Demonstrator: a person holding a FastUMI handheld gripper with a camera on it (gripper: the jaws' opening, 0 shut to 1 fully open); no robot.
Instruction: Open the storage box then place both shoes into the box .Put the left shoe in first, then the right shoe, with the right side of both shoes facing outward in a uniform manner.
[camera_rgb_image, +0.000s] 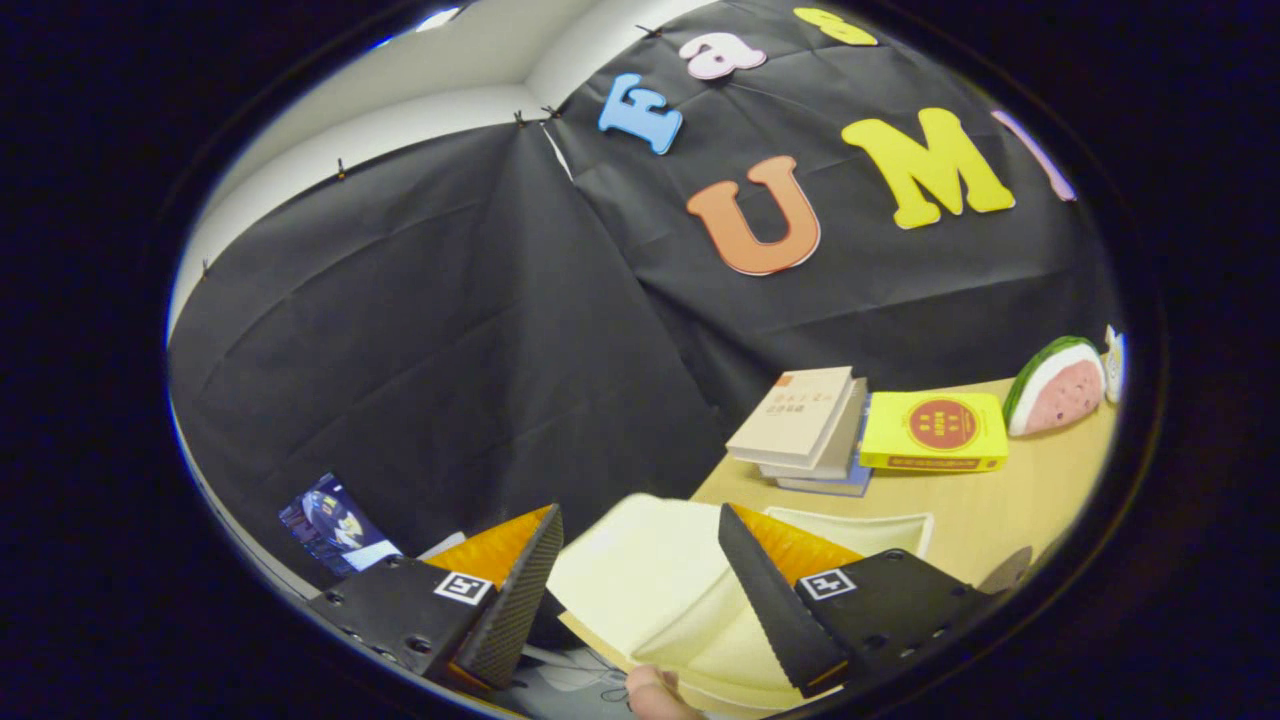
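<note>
The jaws of the gripper (632, 580) stand wide apart with nothing pressed between them. In the gap between the two fingers lies a cream storage box (650, 590), its pale lid or flap raised and tilted toward the camera; it sits at the near corner of the wooden counter (1010, 505). A fingertip (655, 695) of a person shows just below the box, at its near edge. Beyond the fingers, toward the far edge of the counter by the black cloth wall, a small stack of books (810, 425) rests beside a yellow book (935, 430). Further along that far edge stands a watermelon-slice toy (1055, 385). The shoes cannot be made out here.
</note>
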